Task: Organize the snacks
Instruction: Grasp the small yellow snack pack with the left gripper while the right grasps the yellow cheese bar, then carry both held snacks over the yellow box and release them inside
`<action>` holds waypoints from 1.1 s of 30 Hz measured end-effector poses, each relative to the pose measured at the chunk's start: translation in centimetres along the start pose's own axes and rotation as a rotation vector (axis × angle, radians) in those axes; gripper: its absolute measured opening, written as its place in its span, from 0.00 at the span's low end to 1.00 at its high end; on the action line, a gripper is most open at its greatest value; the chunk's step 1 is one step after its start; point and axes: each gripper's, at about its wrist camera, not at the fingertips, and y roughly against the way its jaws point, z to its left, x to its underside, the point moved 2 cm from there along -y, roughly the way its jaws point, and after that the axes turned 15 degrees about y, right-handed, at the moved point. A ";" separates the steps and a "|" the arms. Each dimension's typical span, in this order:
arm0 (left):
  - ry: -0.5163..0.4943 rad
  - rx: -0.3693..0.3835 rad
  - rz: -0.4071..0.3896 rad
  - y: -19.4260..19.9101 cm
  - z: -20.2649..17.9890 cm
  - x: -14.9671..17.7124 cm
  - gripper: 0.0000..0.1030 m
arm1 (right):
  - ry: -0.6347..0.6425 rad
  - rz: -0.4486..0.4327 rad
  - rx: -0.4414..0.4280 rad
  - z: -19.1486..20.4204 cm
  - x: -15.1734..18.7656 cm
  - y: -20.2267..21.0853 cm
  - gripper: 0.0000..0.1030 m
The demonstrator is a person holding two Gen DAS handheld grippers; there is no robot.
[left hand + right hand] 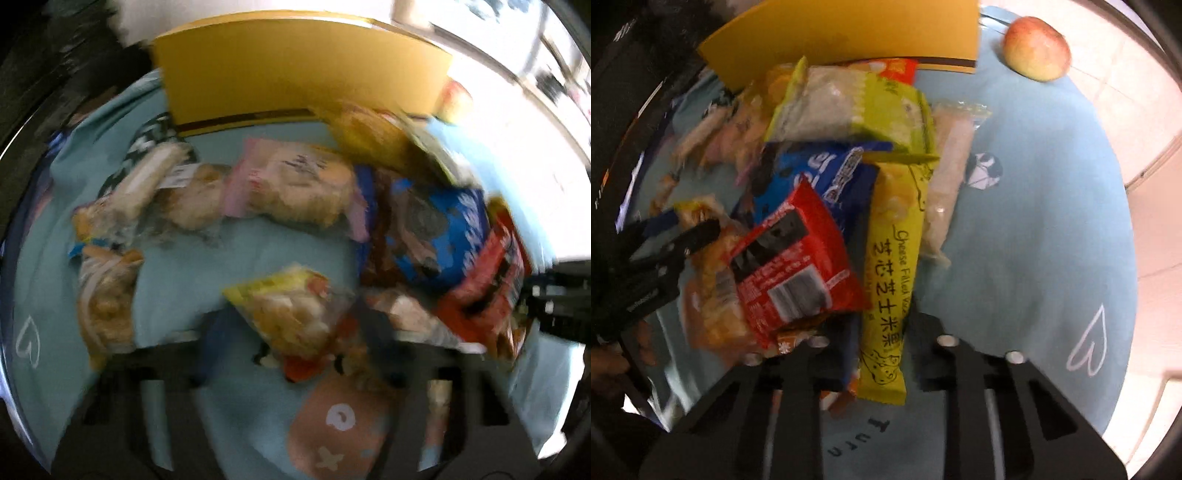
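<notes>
Left wrist view, blurred: left claw [295, 354] fingers stand apart, with a yellow-topped snack bag [295, 314] lying between the tips; cannot say whether they touch it. Beyond it, a pink packet [295, 184], blue cookie pack [436, 229] and red packet [487, 280] are strewn over the blue cloth [192, 266] on the bench, the yellow box [303, 70] standing behind. Right wrist view, sharper: right claw [871, 354] also spread, the long yellow cheese stick [890, 280] running between its fingers and not clamped. A green packet [857, 107] tops the heap; an apple [1036, 51] sits well apart. Best to close squarely on the stick's middle and lift clear of the overlapping red packet.
</notes>
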 end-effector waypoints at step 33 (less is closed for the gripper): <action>0.227 0.233 -0.337 14.2 2.0 -11.5 0.33 | -0.046 -0.408 -0.152 -2.3 -10.3 17.3 0.19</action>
